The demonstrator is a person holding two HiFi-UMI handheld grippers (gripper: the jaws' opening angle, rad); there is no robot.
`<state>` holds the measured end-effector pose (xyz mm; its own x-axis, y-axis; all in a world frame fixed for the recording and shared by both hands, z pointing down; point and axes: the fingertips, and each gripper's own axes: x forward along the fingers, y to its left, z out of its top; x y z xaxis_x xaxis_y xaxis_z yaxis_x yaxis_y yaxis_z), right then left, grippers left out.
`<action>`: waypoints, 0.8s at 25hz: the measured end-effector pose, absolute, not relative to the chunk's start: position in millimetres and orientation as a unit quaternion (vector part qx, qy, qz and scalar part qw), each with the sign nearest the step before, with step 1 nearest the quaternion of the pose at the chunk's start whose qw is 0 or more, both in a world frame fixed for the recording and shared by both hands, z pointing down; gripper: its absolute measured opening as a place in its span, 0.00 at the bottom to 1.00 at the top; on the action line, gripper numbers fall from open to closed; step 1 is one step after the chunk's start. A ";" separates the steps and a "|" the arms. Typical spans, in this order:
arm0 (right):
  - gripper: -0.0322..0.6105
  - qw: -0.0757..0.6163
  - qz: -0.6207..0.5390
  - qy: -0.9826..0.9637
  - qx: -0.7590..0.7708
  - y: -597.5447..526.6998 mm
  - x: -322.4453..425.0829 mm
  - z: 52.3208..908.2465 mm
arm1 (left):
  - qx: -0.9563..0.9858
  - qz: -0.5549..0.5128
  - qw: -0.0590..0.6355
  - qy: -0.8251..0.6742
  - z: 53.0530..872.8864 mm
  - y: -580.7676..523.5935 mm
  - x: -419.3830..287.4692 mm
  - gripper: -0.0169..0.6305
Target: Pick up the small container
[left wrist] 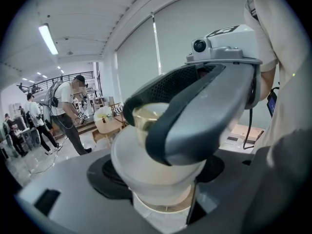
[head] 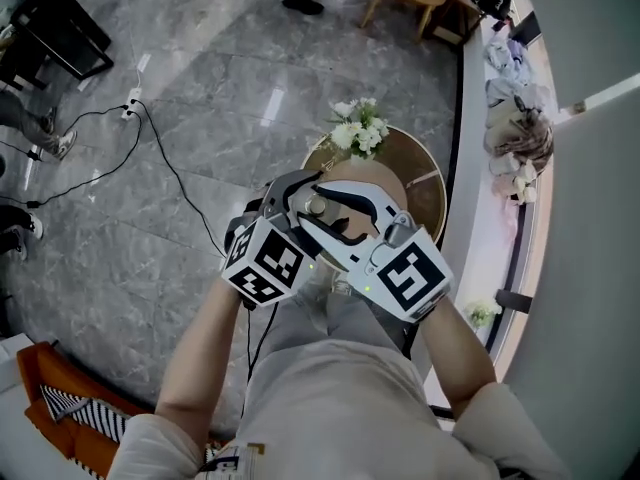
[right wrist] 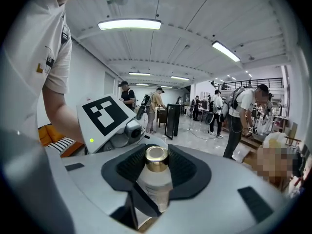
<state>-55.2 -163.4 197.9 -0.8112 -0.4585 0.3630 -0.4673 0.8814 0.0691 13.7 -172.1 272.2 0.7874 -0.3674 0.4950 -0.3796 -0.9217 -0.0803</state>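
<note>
- My right tongs (right wrist: 157,165) are clamped on the container (right wrist: 156,183), with the pads gripping just under its gold cap (right wrist: 157,158).
- My left tongs (left wrist: 158,172) sit narrow around its wide white body. I judge both grip it so that it can pass from one to the other without slipping.
- The container hangs between the two, near my chest, above the near edge of the table (head: 428,183) and clear of it.
- Its long axis runs along the right tongs, with the cap pointing to the far side.
</note>
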 end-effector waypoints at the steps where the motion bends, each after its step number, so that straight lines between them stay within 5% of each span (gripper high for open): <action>1: 0.27 0.186 0.009 -0.952 0.242 -163.8 -53.5 188.3 | 0.946 0.257 0.011 -0.199 262.7 -173.1 15.6 0.55; 20: 0.27 0.144 -0.043 -0.961 0.232 -142.1 -45.8 60.8 | 0.937 0.262 -0.035 -0.227 135.6 -161.8 20.9 0.55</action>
<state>-45.8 -142.1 60.8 -0.8507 -0.4584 0.2574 -0.4333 0.8886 0.1504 20.9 -161.8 135.6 0.7601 -0.4443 0.4742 -0.4072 -0.8944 -0.1853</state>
